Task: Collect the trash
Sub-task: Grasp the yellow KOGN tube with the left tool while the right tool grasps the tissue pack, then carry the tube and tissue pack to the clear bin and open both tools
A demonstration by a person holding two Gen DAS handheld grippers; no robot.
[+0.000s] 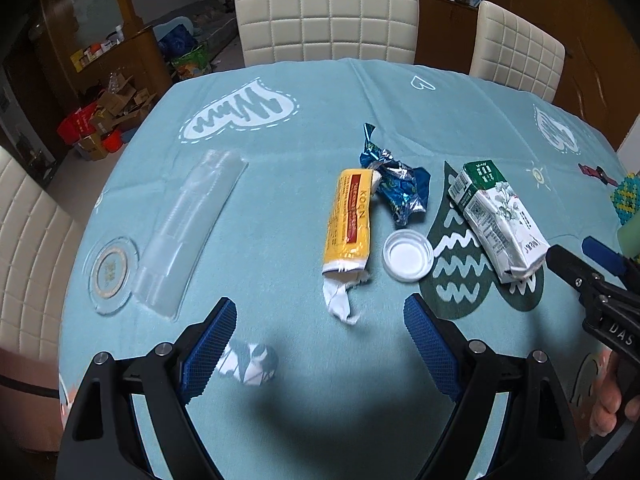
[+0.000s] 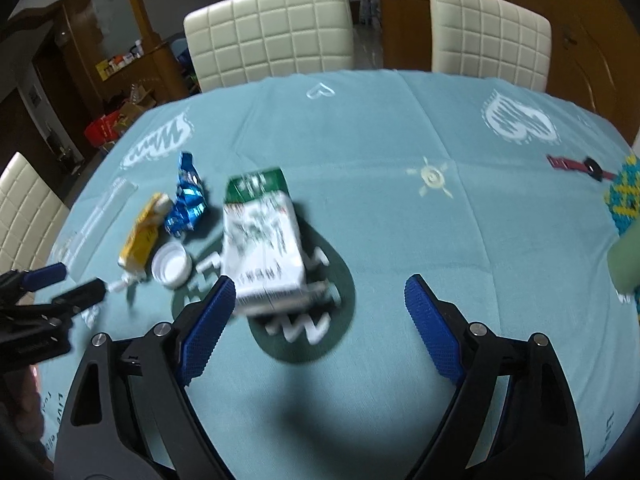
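Observation:
Several pieces of trash lie on the light-blue tablecloth (image 1: 280, 152). A yellow wrapper (image 1: 348, 220) with a torn white end lies just ahead of my left gripper (image 1: 320, 308), which is open and holds nothing. Beside the wrapper are a crumpled blue foil wrapper (image 1: 396, 184) and a white round lid (image 1: 408, 254). A green-and-white carton (image 2: 260, 248) lies flat, its near end just inside the left finger of my open right gripper (image 2: 320, 286); the pads do not touch it. The same carton (image 1: 496, 220) shows in the left wrist view, with the right gripper (image 1: 572, 250) close by.
A clear plastic sleeve (image 1: 188, 232) and a round glass coaster (image 1: 110, 274) lie at the left. A red watch (image 2: 576, 166), a yellow-blue beaded item (image 2: 624, 200) and a pale green object (image 2: 624, 264) are at the right edge. White padded chairs (image 1: 326, 16) stand behind the table.

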